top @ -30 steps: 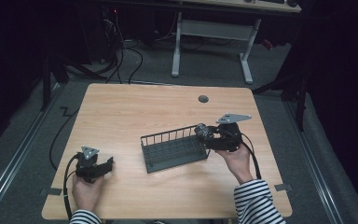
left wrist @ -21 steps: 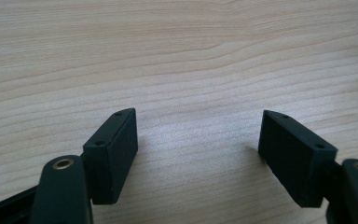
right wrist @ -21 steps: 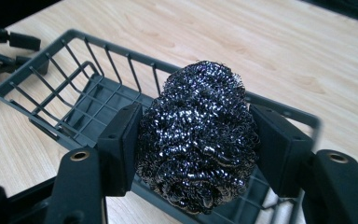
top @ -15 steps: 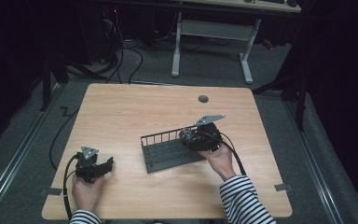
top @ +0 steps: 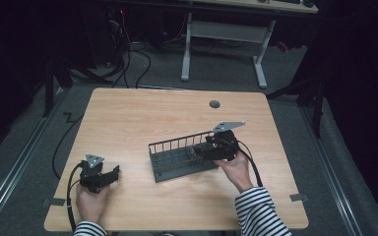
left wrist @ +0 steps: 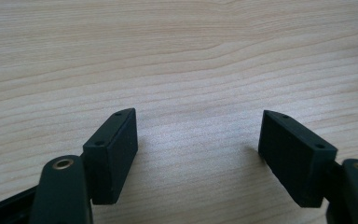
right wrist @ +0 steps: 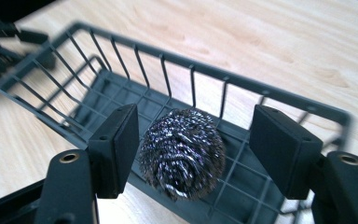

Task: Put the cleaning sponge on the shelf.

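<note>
Two grippers are out on a wooden table (top: 142,118), and a person in striped sleeves holds one in each hand. The left gripper (top: 112,173) sits at the near left corner of the table, well apart from everything else. In the left gripper view its two black jaws are spread wide, with bare wood between them and nothing held.

A dark wire basket (top: 177,158) lies near the middle of the table, a bit toward the right and near side. It is long and low, with thin upright bars along its walls. The right gripper (top: 195,153) reaches in over the right end of the basket, and the right hand (top: 234,168) holds it from the near right.

In the right gripper view a shiny ball of steel wool (right wrist: 182,153) sits between the jaws, on the wire floor of the basket (right wrist: 121,88). The jaws are wide open. The left jaw is just beside the ball and may touch it, I cannot tell. The right jaw stands clear, with a gap between it and the ball. The ball is not squeezed or lifted.

A small round hole (top: 214,104) shows in the far part of the table top.
</note>
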`<state>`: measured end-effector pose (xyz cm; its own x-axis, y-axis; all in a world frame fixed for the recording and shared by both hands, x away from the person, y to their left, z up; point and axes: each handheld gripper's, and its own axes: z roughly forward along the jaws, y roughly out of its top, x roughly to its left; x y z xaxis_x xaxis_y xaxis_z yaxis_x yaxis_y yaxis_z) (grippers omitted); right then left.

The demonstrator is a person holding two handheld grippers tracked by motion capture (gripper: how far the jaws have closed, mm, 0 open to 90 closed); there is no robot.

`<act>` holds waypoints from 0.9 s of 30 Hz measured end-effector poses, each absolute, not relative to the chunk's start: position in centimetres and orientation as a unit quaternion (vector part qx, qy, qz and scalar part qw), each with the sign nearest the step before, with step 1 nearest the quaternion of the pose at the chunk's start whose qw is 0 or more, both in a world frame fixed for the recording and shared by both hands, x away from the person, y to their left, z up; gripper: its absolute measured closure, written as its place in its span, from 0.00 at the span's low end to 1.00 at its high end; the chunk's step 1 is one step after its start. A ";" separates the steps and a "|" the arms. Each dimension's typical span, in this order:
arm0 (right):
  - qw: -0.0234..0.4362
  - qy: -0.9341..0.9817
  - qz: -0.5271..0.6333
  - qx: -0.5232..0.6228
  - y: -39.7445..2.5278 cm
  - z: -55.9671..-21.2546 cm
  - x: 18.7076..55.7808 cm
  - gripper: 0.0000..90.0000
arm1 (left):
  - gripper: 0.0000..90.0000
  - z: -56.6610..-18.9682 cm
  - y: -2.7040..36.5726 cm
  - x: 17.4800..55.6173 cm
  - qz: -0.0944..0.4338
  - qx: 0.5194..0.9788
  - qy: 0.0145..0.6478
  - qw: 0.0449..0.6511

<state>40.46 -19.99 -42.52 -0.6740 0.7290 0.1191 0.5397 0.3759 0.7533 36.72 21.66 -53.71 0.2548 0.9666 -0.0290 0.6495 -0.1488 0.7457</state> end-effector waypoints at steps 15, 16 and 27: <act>0.162 0.764 0.435 0.447 -27.6 -41.6 37.6 0.41 | 0.32 -53.7 21.6 36.7 0.240 0.721 0.561 0.329; 0.164 0.760 0.437 0.451 -28.1 -41.7 37.5 0.41 | 0.32 -53.7 21.6 36.7 0.240 0.721 0.560 0.329; 0.176 0.723 0.453 0.491 -32.7 -42.2 36.0 0.42 | 0.32 -53.7 21.5 36.7 0.242 0.723 0.559 0.326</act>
